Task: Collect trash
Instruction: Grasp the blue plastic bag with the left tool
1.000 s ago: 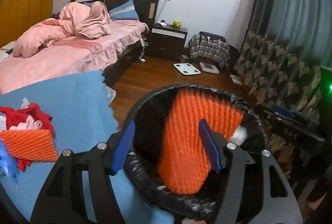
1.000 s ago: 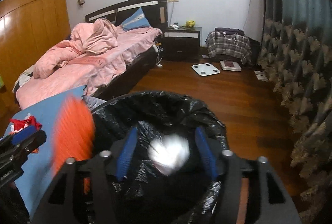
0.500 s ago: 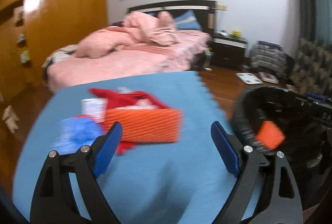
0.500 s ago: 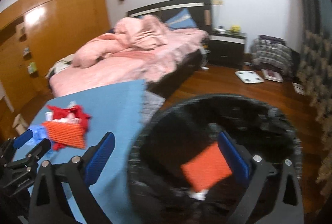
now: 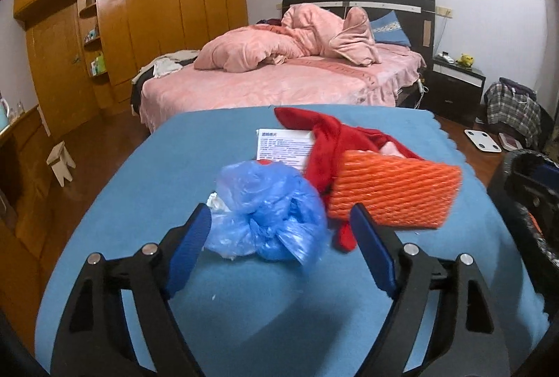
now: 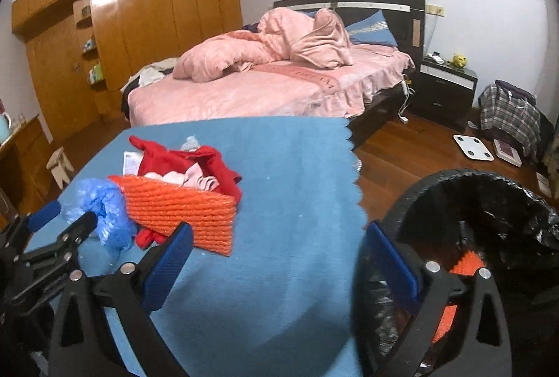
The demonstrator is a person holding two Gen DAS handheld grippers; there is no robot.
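The left hand-held gripper [image 5: 279, 244] hovers over a blue tabletop [image 5: 157, 174], its jaws closing around a crumpled blue plastic bag [image 5: 269, 219] without pressing it. Beside the bag lie an orange mesh pad [image 5: 394, 191], red cloth [image 5: 328, 143] and 1 printed card [image 5: 284, 148]. The right hand-held gripper [image 6: 276, 251] stands wide apart, empty, beside a black-lined bin [image 6: 489, 202] holding what appears to be another orange pad.

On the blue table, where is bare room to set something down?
Free: the blue table between the orange foam net and its scalloped edge beside the bin, plus the near strip. Crowded: the far-left cluster around the blue bag.
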